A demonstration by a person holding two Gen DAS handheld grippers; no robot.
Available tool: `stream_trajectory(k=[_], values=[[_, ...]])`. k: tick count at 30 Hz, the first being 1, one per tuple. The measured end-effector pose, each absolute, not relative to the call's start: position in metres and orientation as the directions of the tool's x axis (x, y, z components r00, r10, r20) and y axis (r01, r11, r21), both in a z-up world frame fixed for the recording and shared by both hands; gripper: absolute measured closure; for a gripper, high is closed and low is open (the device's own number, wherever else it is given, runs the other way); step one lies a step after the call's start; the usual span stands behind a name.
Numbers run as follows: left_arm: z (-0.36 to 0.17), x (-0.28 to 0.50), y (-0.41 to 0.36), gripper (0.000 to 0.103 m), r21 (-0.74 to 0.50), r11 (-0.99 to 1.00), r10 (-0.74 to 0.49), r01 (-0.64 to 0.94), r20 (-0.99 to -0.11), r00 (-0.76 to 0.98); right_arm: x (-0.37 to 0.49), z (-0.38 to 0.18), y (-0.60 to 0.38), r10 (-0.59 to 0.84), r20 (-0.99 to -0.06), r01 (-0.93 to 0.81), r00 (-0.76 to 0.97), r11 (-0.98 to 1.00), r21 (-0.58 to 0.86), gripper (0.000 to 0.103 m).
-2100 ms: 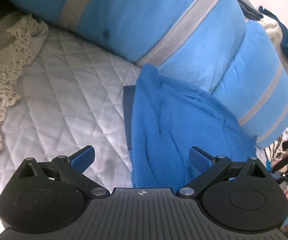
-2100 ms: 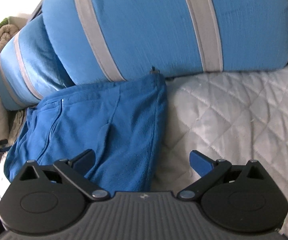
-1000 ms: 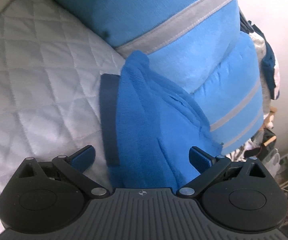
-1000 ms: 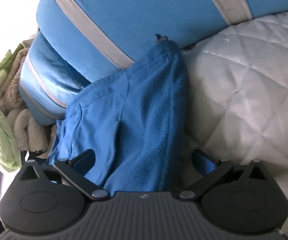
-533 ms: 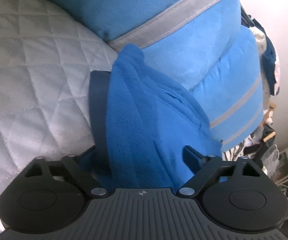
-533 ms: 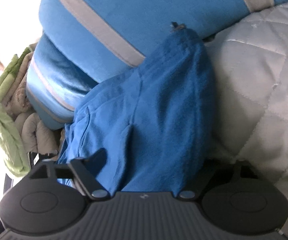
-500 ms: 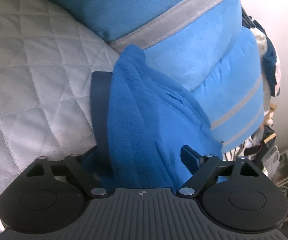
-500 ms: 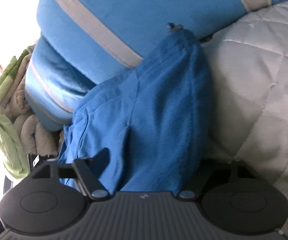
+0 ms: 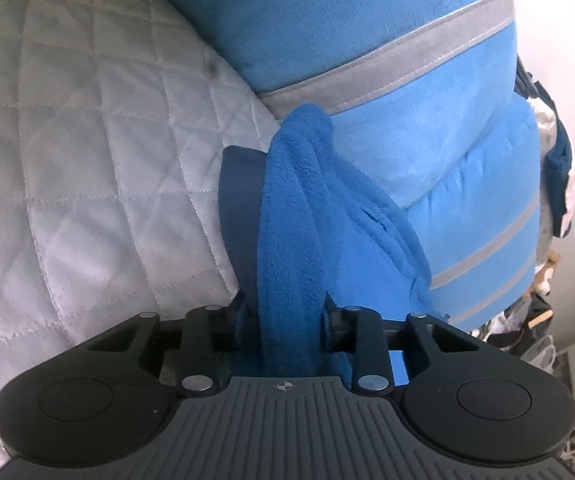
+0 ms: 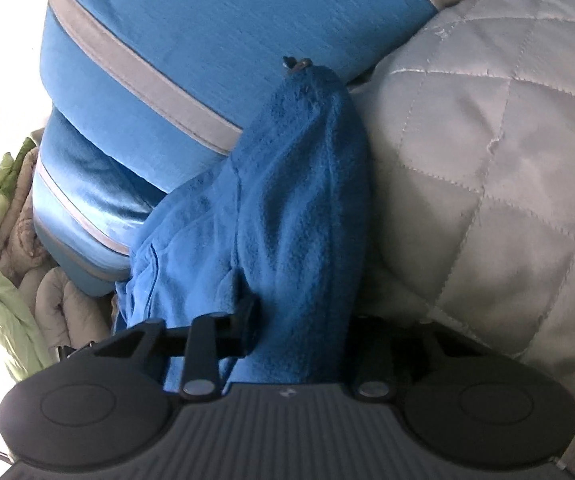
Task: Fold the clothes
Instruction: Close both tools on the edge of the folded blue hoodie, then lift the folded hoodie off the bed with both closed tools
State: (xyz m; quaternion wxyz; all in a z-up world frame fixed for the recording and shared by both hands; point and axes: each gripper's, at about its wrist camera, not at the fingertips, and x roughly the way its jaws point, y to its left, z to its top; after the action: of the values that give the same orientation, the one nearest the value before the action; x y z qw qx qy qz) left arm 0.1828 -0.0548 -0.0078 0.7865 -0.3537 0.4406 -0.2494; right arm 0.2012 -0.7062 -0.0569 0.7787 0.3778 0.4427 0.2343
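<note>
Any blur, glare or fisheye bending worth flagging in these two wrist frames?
Left wrist: quilted bedcover stitch lines curve, wall at right glares white. Right wrist: striped blue cushion looks streaked, upper-left corner blown out, blue fleece garment fairly sharp.

The blue fleece top (image 9: 291,216) is soft, fuzzy cloth with a smooth dark blue band (image 9: 237,200) along its edge. The bed cover (image 9: 87,160) is shiny, smooth grey cloth with stitched squares, and the big blue cushion (image 9: 367,40) looks velvety with a matt grey stripe. The left gripper (image 9: 283,320) is matt black plastic with small shiny metal pins.
</note>
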Motion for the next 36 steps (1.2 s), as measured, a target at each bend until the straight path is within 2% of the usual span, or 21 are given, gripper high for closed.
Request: stream_trajectory(k=[8,23,36], values=[[0.004,0.175,-0.057,0.079,-0.766,0.634,-0.691,0.104,-0.501,0.521,0.195,-0.041,-0.703,0.695,-0.495,-0.078,0.522,0.617,0.783,0.079],[0.060,0.144,-0.071,0.082,-0.723,0.657,-0.676,0.212,-0.442,0.590,0.166,0.022,-0.699,0.702,-0.415,-0.206,0.579,0.618,0.759,0.081],[0.131,0.116,-0.077,0.083,-0.684,0.663,-0.680,0.305,-0.379,0.627,0.133,0.098,-0.690,0.728,-0.325,-0.326,0.603,0.597,0.733,0.083]])
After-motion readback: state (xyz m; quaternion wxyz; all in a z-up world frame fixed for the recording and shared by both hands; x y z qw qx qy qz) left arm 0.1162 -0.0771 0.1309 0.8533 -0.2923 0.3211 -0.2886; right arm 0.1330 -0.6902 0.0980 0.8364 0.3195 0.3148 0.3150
